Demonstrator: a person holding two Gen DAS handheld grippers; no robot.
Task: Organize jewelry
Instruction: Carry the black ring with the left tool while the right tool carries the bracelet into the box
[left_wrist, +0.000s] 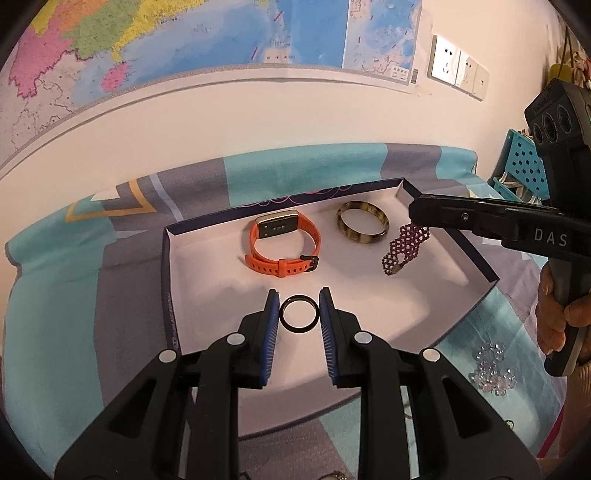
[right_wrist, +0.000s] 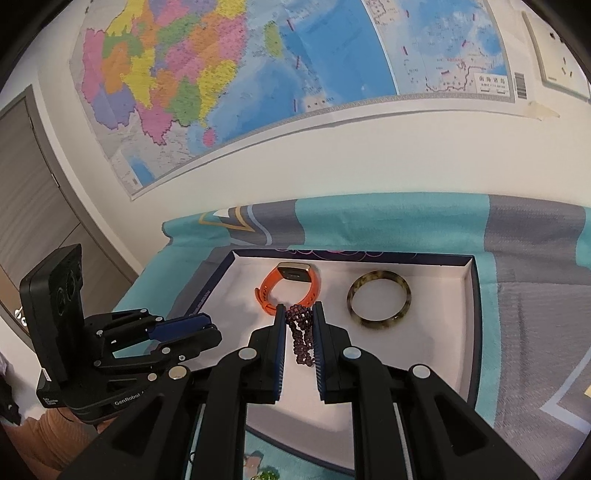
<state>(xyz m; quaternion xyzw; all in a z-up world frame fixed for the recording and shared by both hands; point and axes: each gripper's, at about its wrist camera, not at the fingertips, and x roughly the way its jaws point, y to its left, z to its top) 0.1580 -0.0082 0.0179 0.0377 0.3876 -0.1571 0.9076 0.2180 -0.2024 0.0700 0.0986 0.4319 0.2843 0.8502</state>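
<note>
A shallow white-lined box (left_wrist: 369, 302) lies on the patterned cloth. In it are an orange smartwatch (left_wrist: 282, 243), a tortoiseshell bangle (left_wrist: 362, 228) and a thin black ring (left_wrist: 299, 314). My left gripper (left_wrist: 299, 299) is open, its blue pads on either side of the black ring, apart from it. My right gripper (right_wrist: 298, 308) is shut on a dark purple beaded bracelet (right_wrist: 301, 334), which hangs over the box; the left wrist view shows the bracelet (left_wrist: 404, 249) dangling beside the bangle. The watch (right_wrist: 290, 284) and bangle (right_wrist: 378, 303) also show in the right wrist view.
A clear crystal bead bracelet (left_wrist: 491, 367) lies on the cloth right of the box. A teal perforated basket (left_wrist: 524, 166) stands at far right. The wall with a map (right_wrist: 258, 74) is just behind the table. A door (right_wrist: 33, 206) is at left.
</note>
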